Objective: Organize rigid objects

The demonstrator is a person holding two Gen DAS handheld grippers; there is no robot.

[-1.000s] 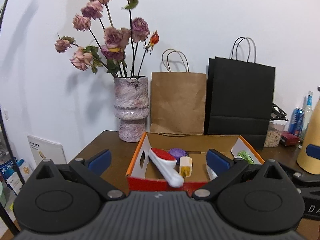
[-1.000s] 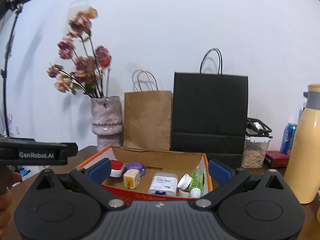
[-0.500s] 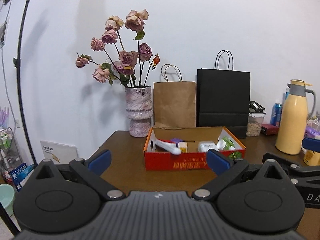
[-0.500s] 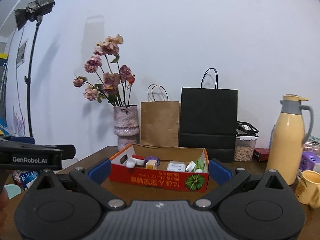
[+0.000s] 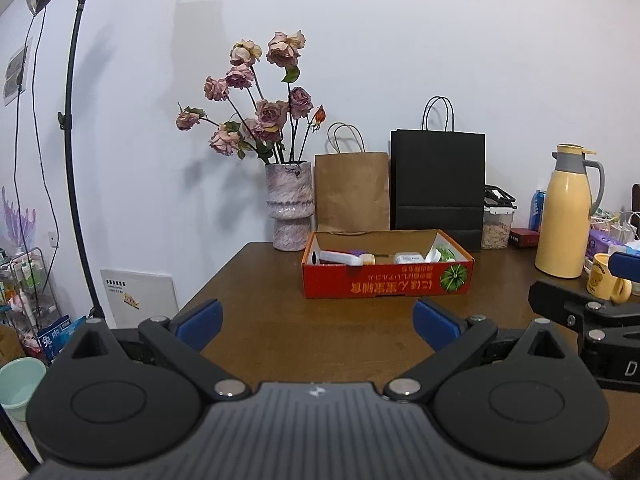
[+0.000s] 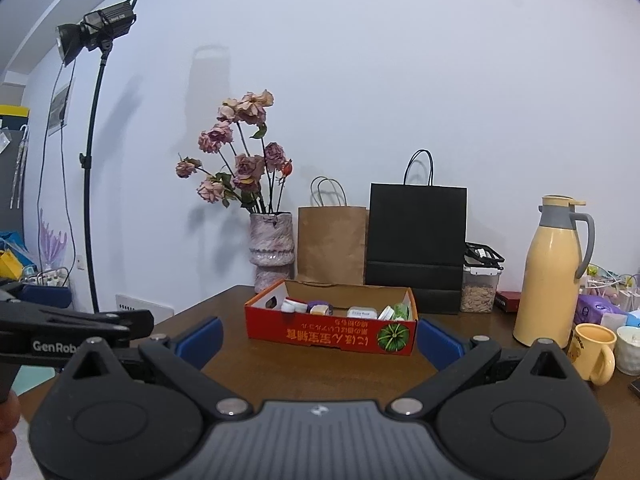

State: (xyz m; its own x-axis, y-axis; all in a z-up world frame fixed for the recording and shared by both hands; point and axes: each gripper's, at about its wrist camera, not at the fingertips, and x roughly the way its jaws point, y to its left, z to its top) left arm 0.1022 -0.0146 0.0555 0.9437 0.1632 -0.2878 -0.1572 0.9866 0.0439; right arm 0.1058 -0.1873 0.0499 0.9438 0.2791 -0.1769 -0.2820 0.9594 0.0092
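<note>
While both grippers hover above the near part of the brown counter (image 5: pixel 280 320), the left gripper (image 5: pixel 318 318) has its blue-padded fingers (image 5: pixel 199 318) spread wide with nothing between them, and the right gripper (image 6: pixel 320 338) is likewise spread and empty. Ahead of both sets of fingers, well apart from the tips, sits the red cardboard box (image 5: pixel 386 283) holding small items: a white tube with a red end (image 5: pixel 338 257), a white container (image 5: pixel 408 257) and something green (image 5: pixel 444 251). Beyond the box stand a vase of dried roses (image 5: pixel 289 204), a brown paper bag (image 5: pixel 352 192) and a black paper bag (image 5: pixel 438 184). Off past the right fingers are a yellow thermos (image 6: pixel 550 272) and a yellow mug (image 6: pixel 592 350).
</note>
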